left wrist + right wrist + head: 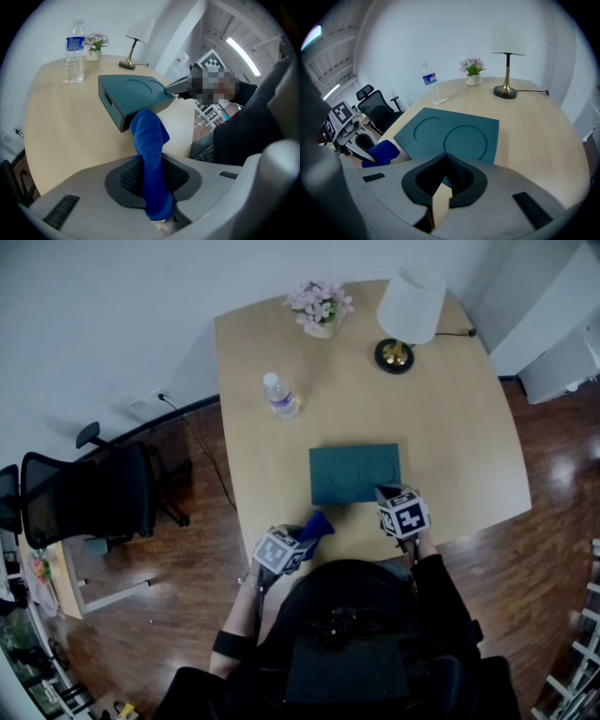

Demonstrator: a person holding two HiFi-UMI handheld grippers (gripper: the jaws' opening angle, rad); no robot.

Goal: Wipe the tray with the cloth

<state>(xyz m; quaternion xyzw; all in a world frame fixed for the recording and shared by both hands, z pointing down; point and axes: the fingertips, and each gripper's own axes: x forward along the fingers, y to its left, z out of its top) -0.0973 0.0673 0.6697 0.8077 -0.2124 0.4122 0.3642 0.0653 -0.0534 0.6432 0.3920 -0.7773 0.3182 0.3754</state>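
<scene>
on table [469,427], one tray [354,474], one cloth [317,523] — left gripper [151,161] pinches cloth, right gripper [446,161] tray.

light wood table [459,427], teal tray [354,474] flat on it right at the right gripper [386,493] tips, water bottle [280,396] upright farther ahead-left of that claw, potted pink flowers [321,308] and white-shaded lamp [403,315] well beyond, at far edge
</scene>
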